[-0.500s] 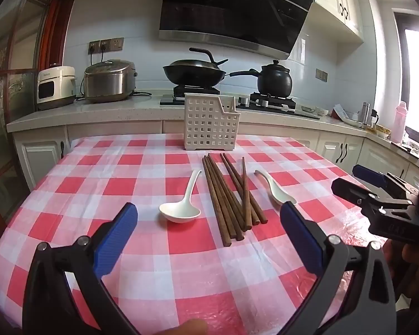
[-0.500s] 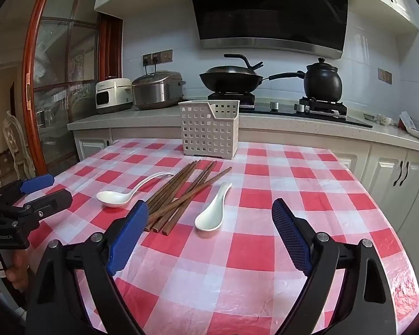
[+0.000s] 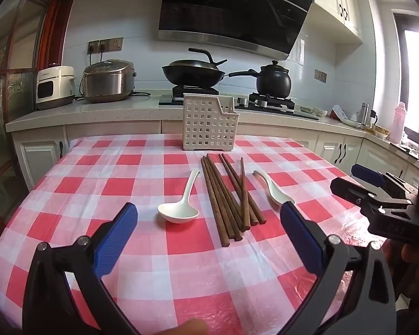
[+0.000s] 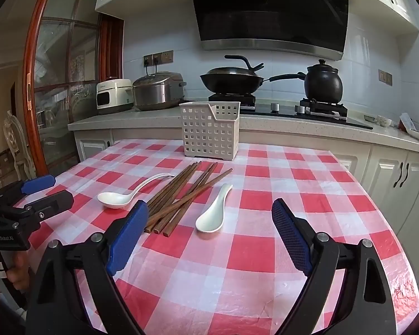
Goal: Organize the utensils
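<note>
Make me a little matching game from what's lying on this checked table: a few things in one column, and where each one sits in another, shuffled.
Things:
1. chopsticks
2. white basket
3. left spoon
4. right spoon

Places:
A. at the far edge of the table, standing upright
B. lying flat, between the two spoons
C. just ahead of the open right tool, beside the sticks
D. ahead of the open left tool, on the side of the sticks away from the other tool

Pairs: 1-B, 2-A, 3-D, 4-C
</note>
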